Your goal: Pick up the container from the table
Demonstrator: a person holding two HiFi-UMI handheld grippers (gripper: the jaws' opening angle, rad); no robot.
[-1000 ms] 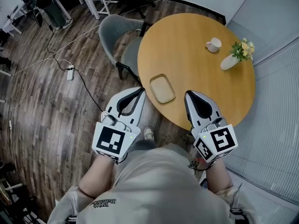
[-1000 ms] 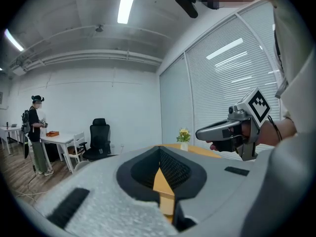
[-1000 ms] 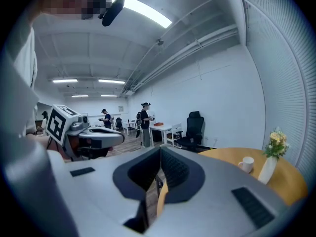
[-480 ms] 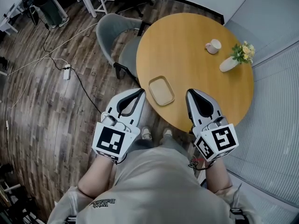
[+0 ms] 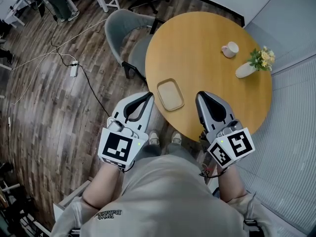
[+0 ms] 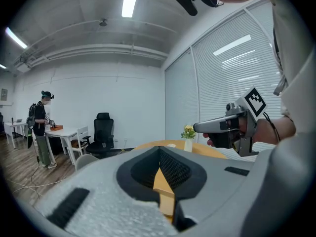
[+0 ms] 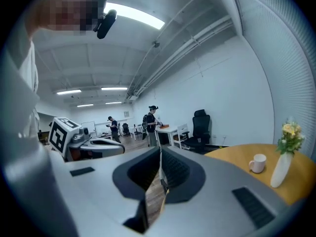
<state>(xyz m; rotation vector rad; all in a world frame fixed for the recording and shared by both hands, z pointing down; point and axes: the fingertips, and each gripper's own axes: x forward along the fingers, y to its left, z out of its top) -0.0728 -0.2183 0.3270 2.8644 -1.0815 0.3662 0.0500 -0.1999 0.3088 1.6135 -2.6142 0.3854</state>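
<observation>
The container (image 5: 170, 94) is a shallow tan tray with rounded corners, lying near the front edge of the round wooden table (image 5: 197, 48). My left gripper (image 5: 147, 96) is shut and holds nothing; it hovers off the table's edge just left of the container. My right gripper (image 5: 199, 95) is also shut and holds nothing, over the table's edge just right of the container. In the left gripper view the jaws (image 6: 159, 151) meet, and the right gripper (image 6: 228, 127) shows beside them. The right gripper view shows its jaws pressed together (image 7: 160, 154).
A white mug (image 5: 229, 49) and a white vase with yellow flowers (image 5: 247, 68) stand at the table's far right. A grey chair (image 5: 127, 31) is tucked at the table's left. Cables and a power strip (image 5: 74, 71) lie on the wooden floor. People stand at desks (image 7: 150, 125) far off.
The head view has shifted slightly. Both grippers stay shut on either side of the container, with hardly any movement.
</observation>
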